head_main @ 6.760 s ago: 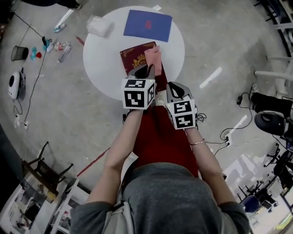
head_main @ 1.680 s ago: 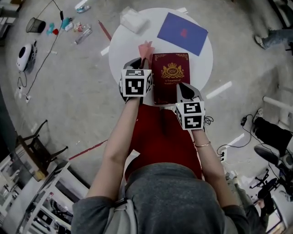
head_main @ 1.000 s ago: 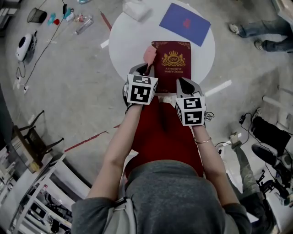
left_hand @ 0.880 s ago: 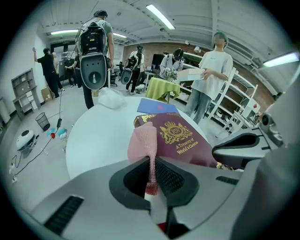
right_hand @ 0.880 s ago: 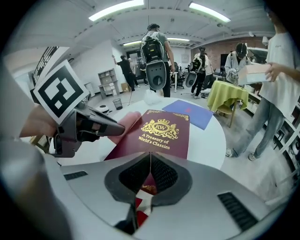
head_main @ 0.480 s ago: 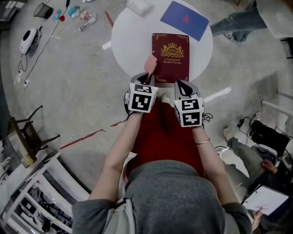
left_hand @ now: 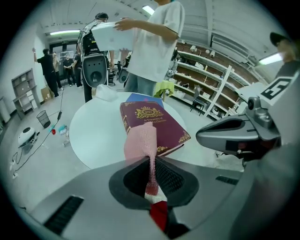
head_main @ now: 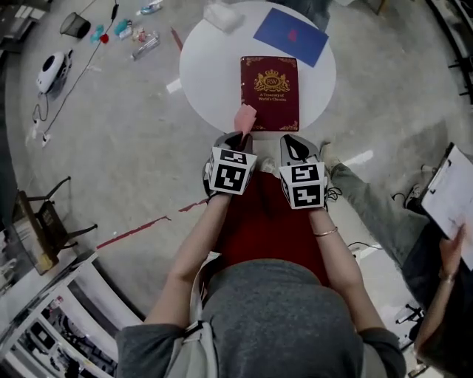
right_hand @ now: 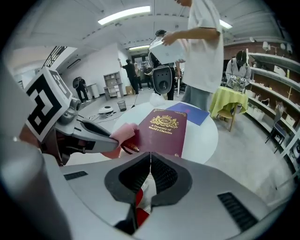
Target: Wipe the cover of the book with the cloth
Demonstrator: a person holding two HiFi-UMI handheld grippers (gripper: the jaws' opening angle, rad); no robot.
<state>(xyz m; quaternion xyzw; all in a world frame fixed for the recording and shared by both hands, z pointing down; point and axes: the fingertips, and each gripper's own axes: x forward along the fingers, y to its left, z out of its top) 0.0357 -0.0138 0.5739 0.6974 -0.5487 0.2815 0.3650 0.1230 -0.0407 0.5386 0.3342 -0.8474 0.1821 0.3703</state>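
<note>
A maroon book (head_main: 270, 91) with a gold crest lies closed on the round white table (head_main: 211, 70), also seen as the book (left_hand: 152, 124) and the book (right_hand: 164, 129). My left gripper (head_main: 240, 139) is shut on a pink cloth (head_main: 244, 118), which hangs over the book's near left corner. The left gripper view shows the cloth (left_hand: 140, 145) pinched between the jaws and standing up in front of the book. My right gripper (head_main: 295, 148) sits at the table's near edge, just short of the book, its jaws shut with nothing between them.
A blue folder (head_main: 290, 35) lies at the table's far right and a white bundle (head_main: 222, 15) at its far left. A person with a clipboard (head_main: 451, 199) stands at the right. Small items and a cable (head_main: 111, 33) litter the floor at left.
Both grippers have drawn back toward the table's near edge; the cloth has slid from beside the book's far left down to its near left corner. The book has been straightened.
</note>
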